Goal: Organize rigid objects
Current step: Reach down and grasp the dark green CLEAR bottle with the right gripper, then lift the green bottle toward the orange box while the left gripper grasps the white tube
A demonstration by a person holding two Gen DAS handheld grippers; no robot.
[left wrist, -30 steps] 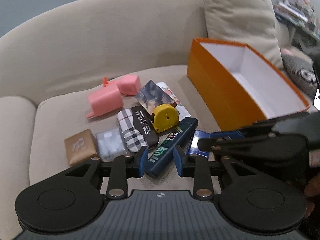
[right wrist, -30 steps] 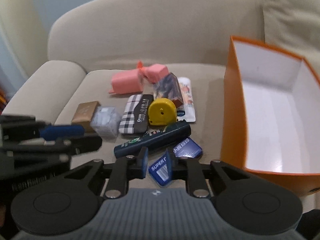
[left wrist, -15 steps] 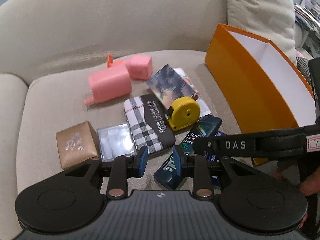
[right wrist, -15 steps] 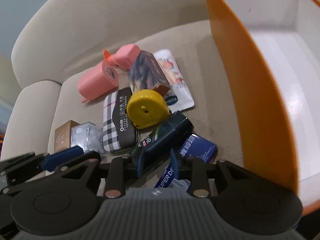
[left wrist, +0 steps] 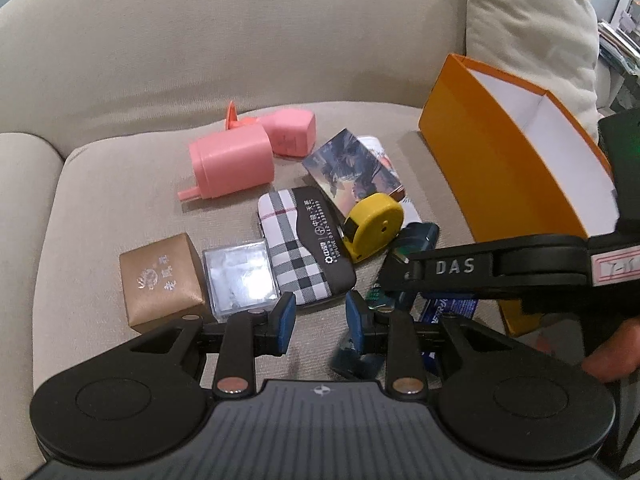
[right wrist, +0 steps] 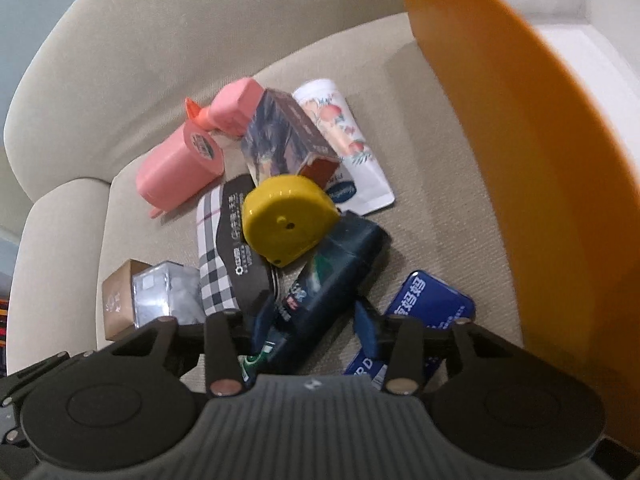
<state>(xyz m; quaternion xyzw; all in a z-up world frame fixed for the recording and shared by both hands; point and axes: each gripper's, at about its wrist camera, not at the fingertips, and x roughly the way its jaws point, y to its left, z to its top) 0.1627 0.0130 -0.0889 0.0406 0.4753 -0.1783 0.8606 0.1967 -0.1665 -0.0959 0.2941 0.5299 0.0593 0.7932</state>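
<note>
Straddling the dark shampoo bottle (right wrist: 332, 280) with its two blue pads, the right gripper (right wrist: 312, 330) sits low over the pile on the sofa seat (left wrist: 120, 200); its jaws have just been opening, and the bottle lies between them, though the pads do not look pressed on it yet. That reads as the start of a pick — the first rigid thing to be lifted toward the orange box (right wrist: 540, 160), which stands open just to the right of the heap.

The left gripper (left wrist: 320, 318) hovers near the front edge of the clutter with its pads drawn close together and nothing between them, only bare cushion; the plaid case (left wrist: 304, 248) and the clear plastic box (left wrist: 240, 276) lie just beyond its tips.

The bottle rests at a slant, its upper end tucked under the yellow tape measure (right wrist: 288, 216) and its side close against the blue tin (right wrist: 428, 312). So the next move calls for closing squarely across the bottle's narrow width, then lifting it out gently — otherwise the tape measure may roll off, or the tin may be dragged along. After that, a short carry over the orange wall.
</note>
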